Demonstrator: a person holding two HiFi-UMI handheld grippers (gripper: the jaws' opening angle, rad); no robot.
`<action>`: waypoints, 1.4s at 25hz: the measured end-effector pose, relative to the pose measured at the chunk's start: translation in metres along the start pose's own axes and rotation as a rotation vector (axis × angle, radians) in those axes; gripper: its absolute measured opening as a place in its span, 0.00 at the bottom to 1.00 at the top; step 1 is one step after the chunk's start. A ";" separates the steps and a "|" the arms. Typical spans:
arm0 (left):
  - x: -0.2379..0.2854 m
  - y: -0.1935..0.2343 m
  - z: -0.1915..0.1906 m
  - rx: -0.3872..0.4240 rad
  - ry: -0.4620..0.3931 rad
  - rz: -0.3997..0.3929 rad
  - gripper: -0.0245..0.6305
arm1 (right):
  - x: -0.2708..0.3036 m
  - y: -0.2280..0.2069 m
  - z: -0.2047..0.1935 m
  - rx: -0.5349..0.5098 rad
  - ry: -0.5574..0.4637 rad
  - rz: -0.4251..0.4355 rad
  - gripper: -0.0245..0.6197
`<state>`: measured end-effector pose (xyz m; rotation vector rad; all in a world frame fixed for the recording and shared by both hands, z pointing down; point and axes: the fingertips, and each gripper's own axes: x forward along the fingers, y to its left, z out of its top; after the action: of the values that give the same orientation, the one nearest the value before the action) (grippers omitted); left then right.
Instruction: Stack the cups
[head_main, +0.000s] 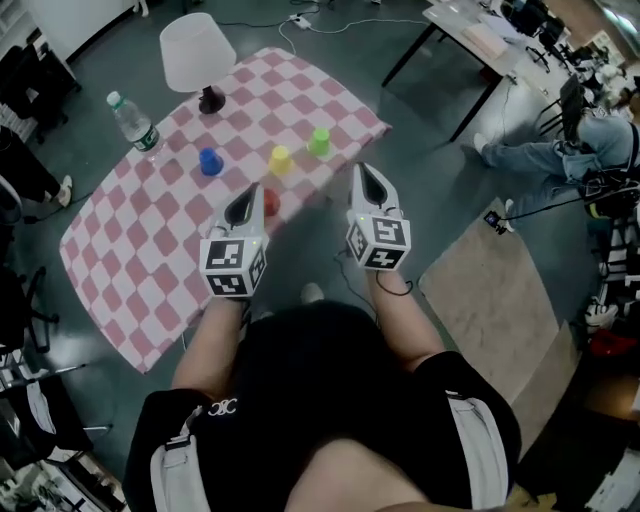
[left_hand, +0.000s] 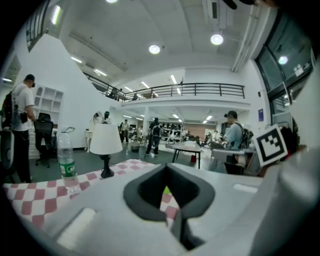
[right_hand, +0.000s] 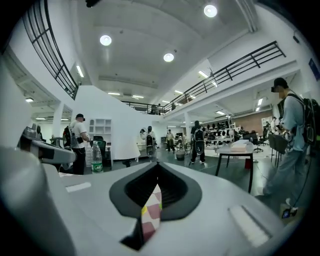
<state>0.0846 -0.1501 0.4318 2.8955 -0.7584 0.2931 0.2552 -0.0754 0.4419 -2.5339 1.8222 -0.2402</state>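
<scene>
- Both tools are low in the head view, at the near edge of the table (head_main: 150, 250), pointing up-frame toward the cups.
- Left tool (head_main: 252, 196): jaws together in its own view (left_hand: 166, 168), nothing between them. Only checked cloth and a sliver of green show through the window behind the tips.
- Right tool (head_main: 367, 178): jaws closed tip to tip in its own view (right_hand: 156, 167), empty. Cloth and a fleck of yellow-green show through the slot.
- Four cups stand apart on the checked cloth, none stacked yet.
- Red cup (head_main: 272, 201) is just right of the left tool's tip and partly hidden by it. Whether they touch, I cannot tell.
- Yellow cup (head_main: 281, 159) is up-frame, between the two tools' lines.
- Green cup (head_main: 319, 141) is further up, left of the right tool's tip.
- Blue cup (head_main: 209, 161) is up and left of the left tool.
- Key relation: every cup lies ahead of the tools, near frame centre. Red is much the closest, and on the left tool's side. Green is the right tool's nearest.
- Each cup stands on end, its long axis upright, while the tools lie close to level. My reading is that a side-on pinch across a wall suits best, and the jaws must open first.
- Lamp (head_main: 195, 55) and bottle (head_main: 133, 122) sit at upper left, well clear of the cups.
</scene>
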 end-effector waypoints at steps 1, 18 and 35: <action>0.005 -0.007 0.001 0.004 0.001 -0.020 0.03 | -0.005 -0.008 0.000 0.001 0.001 -0.019 0.04; 0.025 -0.019 -0.003 0.028 0.046 -0.020 0.03 | 0.020 -0.011 -0.042 0.000 0.120 0.097 0.46; 0.018 0.021 -0.029 -0.007 0.141 0.137 0.03 | 0.136 -0.016 -0.167 0.006 0.395 0.148 0.46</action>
<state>0.0850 -0.1715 0.4656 2.7847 -0.9316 0.5029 0.2907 -0.1853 0.6242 -2.4657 2.1153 -0.7894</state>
